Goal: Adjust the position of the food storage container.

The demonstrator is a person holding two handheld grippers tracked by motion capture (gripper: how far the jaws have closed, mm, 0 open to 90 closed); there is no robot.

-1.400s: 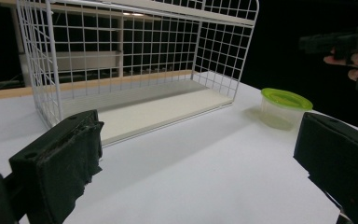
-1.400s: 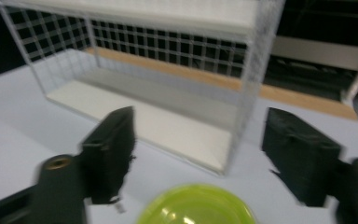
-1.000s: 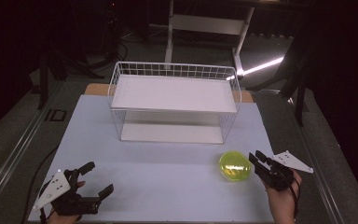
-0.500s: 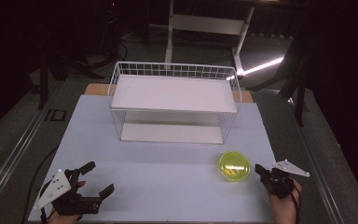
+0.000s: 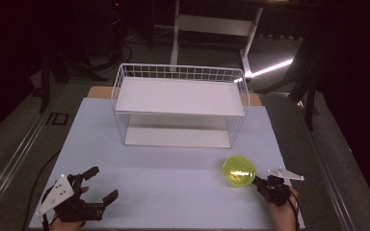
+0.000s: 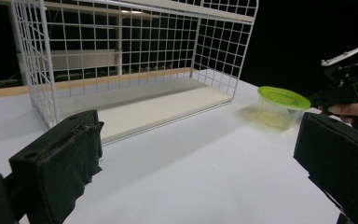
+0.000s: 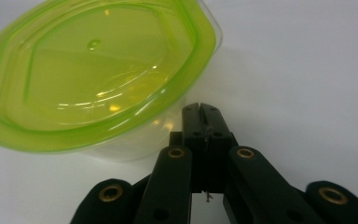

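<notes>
A clear round container with a lime-green lid (image 5: 239,171) (image 6: 279,105) (image 7: 93,74) stands on the white table at the front right. My right gripper (image 5: 257,181) (image 7: 203,116) is low beside it, shut with nothing between its jaws. Its tips sit just under the lid's rim at the container's near side; whether they touch the wall I cannot tell. A hand holds this gripper (image 6: 338,93). At the front left my left gripper (image 5: 102,183) (image 6: 205,135) rests open and empty, far from the container.
A white wire rack (image 5: 180,96) (image 6: 121,60) with an upper shelf and a lower board stands at the middle back of the table (image 5: 173,163). Dark floor and stand legs lie beyond the table's edges.
My right gripper has sunk toward the table beside the container and its jaws have come together. The left gripper and the container have stayed put.
</notes>
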